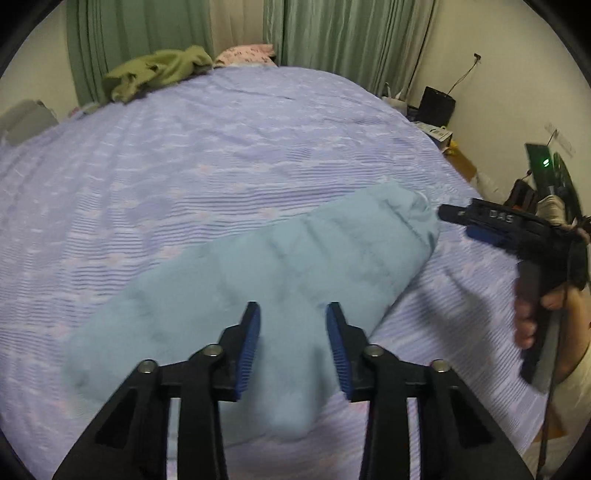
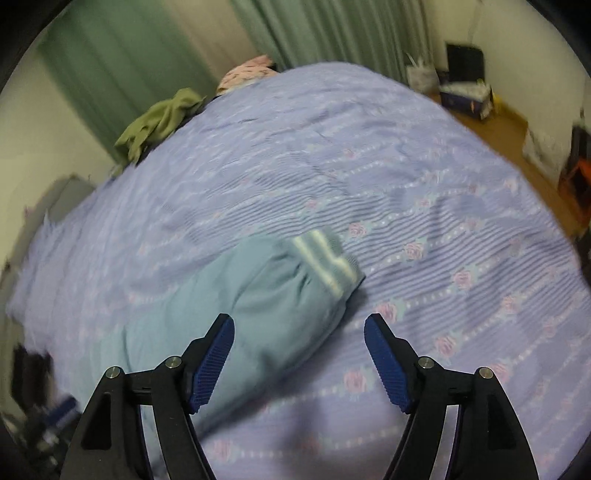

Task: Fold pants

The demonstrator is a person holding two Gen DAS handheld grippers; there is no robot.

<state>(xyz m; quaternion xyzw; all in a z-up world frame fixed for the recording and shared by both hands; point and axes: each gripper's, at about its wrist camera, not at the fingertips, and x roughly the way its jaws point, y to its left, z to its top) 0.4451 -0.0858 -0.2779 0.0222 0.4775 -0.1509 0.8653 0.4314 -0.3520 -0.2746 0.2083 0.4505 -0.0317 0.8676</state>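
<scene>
Light blue pants (image 1: 236,295) lie in a long strip on the purple bedspread (image 1: 221,155), one end toward the right. In the right wrist view the pants (image 2: 258,306) end in a white-striped band (image 2: 325,258). My left gripper (image 1: 293,310) is open and empty, hovering over the near middle of the pants. My right gripper (image 2: 299,325) is open and empty just above the striped end; it also shows in the left wrist view (image 1: 476,218), held by a hand beside the pants' right end.
An olive green garment (image 1: 155,74) and a pink pillow (image 1: 245,55) lie at the far edge of the bed. Green curtains (image 1: 332,33) hang behind. Boxes and bags (image 2: 465,96) stand on the wooden floor (image 2: 509,136) to the right.
</scene>
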